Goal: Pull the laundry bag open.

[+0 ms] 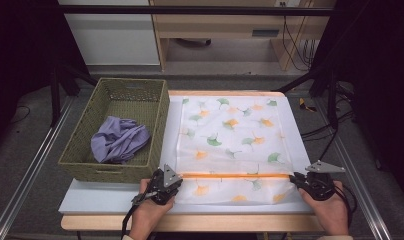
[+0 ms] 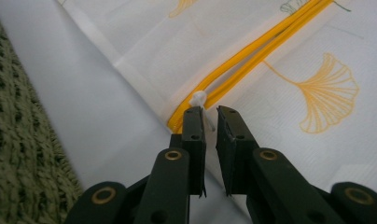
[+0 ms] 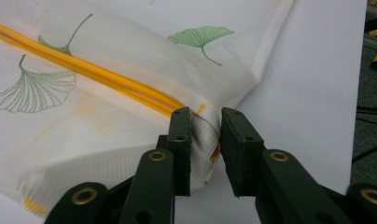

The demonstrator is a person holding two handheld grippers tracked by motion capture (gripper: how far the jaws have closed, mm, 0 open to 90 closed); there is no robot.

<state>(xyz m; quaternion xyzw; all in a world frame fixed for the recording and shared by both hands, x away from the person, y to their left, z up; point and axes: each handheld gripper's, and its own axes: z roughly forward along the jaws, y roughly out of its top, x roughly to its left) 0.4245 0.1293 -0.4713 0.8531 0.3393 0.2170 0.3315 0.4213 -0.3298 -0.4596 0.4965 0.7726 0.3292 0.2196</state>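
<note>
A white mesh bag (image 1: 230,135) printed with green and orange ginkgo leaves lies flat on the white board (image 1: 105,197). An orange zipper (image 1: 230,175) crosses it near the front. My left gripper (image 1: 179,178) is at the zipper's left end. In the left gripper view its jaws (image 2: 211,112) stand a narrow gap apart, with the thin white zipper pull (image 2: 198,99) reaching between them. My right gripper (image 1: 293,178) is at the zipper's right end. There its jaws (image 3: 205,114) stand apart around a bunched fold of the bag (image 3: 130,60), which touches one pad only.
A green woven basket (image 1: 85,165) stands left of the board and holds a crumpled purple cloth (image 1: 119,140). The board's front strip and the wooden table edge (image 1: 190,222) lie near my hands. Black frame bars and cables stand at the right.
</note>
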